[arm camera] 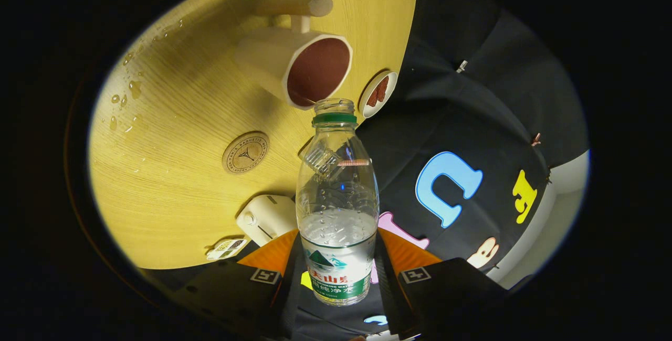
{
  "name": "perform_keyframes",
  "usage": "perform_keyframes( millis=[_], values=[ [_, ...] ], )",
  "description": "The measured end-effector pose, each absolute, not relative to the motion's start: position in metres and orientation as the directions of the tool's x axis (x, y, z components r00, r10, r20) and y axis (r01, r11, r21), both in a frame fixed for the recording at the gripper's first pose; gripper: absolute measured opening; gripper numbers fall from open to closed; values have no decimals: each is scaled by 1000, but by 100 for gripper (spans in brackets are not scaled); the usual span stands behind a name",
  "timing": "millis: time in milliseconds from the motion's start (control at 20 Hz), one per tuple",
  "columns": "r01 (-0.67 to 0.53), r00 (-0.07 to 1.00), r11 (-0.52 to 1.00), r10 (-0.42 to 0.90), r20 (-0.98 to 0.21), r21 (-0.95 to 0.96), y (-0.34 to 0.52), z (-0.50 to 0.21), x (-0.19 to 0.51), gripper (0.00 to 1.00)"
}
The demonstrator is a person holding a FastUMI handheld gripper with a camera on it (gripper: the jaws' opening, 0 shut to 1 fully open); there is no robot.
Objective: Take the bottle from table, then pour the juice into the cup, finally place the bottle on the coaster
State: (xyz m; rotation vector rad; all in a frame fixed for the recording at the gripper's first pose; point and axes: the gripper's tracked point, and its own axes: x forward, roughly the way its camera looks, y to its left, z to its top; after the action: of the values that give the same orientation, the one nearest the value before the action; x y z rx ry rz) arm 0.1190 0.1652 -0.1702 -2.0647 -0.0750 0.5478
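Now, tongs: gripper [337, 278] clenched on the bottle [338, 210], one finger pressed to each side of the labelled lower body.
Bottle: clear plastic, uncapped, green neck ring; held between the fingers, long axis running straight ahead along them, mouth pointing away from the tongs.
Liquid: pooled in the half nearer the fingers, level just above the label; upper half holds only beads and air. Judged: tipping has begun or is about to, nothing at the mouth yet.
Key relation: bottle mouth sits right at the near rim of the cup [315, 68], just under its opening; the cup opening faces the bottle.
Cup: pale, dark reddish inside, with a wooden handle on its far side; stands on the table [173, 189].
Coaster: round cork coaster [245, 152], beside the bottle's shoulder, apart from the cup; bare, ready as the set-down spot.
Edges: small dish [378, 94] at the table edge close to the cup; white box [265, 219] near the fingers.
Room: water drops on the far table; open wood around the coaster.
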Motion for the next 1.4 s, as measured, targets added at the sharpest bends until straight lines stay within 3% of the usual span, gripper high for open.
perform_keyframes(
  millis=[350, 600, 900, 1150, 1400],
  values=[
    [-163, 896, -514, 281, -345, -842, 170, -171, 123, 68],
    [-262, 881, -399, 273, -387, -879, 164, -188, 115, 68],
    [-456, 854, -48, 259, -452, -889, 157, -215, 100, 68],
    [-515, 852, 285, 268, -449, -808, 153, -225, 92, 68],
    [-510, 859, 610, 330, -391, -607, 152, -221, 87, 68]
  ],
)
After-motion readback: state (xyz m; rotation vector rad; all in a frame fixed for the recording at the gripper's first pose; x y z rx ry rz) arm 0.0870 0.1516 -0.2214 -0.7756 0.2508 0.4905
